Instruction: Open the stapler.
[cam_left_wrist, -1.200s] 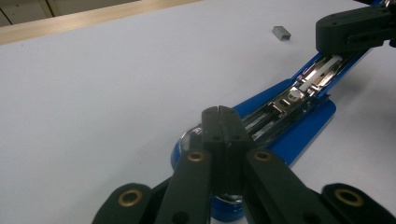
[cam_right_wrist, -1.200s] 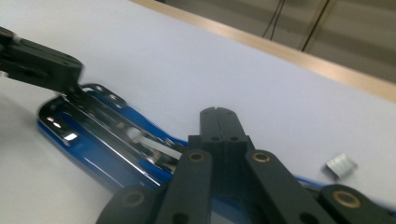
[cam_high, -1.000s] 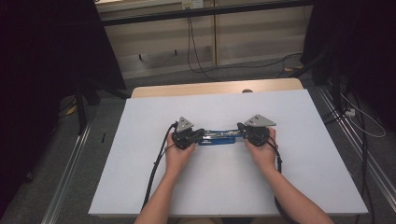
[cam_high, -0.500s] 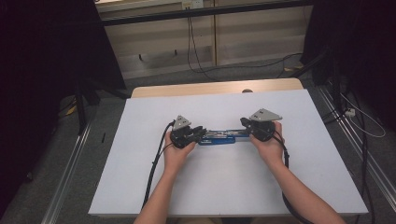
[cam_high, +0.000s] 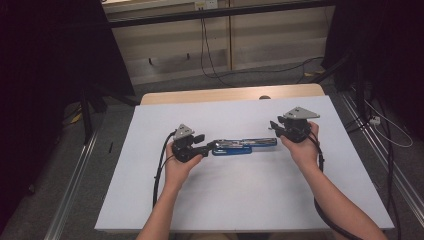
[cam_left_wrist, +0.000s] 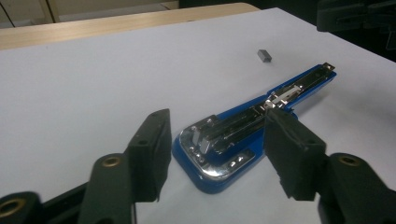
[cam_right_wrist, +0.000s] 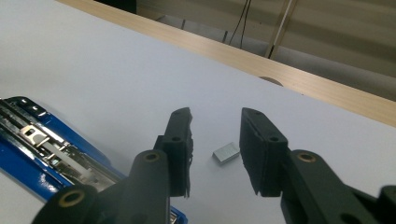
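A blue stapler (cam_high: 240, 145) lies opened out flat on the white table, its metal staple channel facing up (cam_left_wrist: 243, 126). My left gripper (cam_high: 209, 146) is at its left end. The jaws have just been opening and now stand on either side of the rounded blue end (cam_left_wrist: 218, 122) without pressing it. My right gripper (cam_high: 274, 127) hovers off the stapler's right end (cam_right_wrist: 51, 149). Its jaws (cam_right_wrist: 215, 116) have also just been opening and hold nothing. A small grey block of staples (cam_right_wrist: 225, 153) lies on the table just beyond them, also visible in the left gripper view (cam_left_wrist: 264, 55).
The white sheet (cam_high: 250, 200) covers most of the table, with a wooden strip (cam_high: 225, 95) showing along the far edge. Black cables trail from both grippers toward the person. Metal rails and floor cables flank the table.
Both grippers were shut at the stapler's two ends and have opened. The right hand has moved right and up, away from the stapler. The left hand has lifted slightly.
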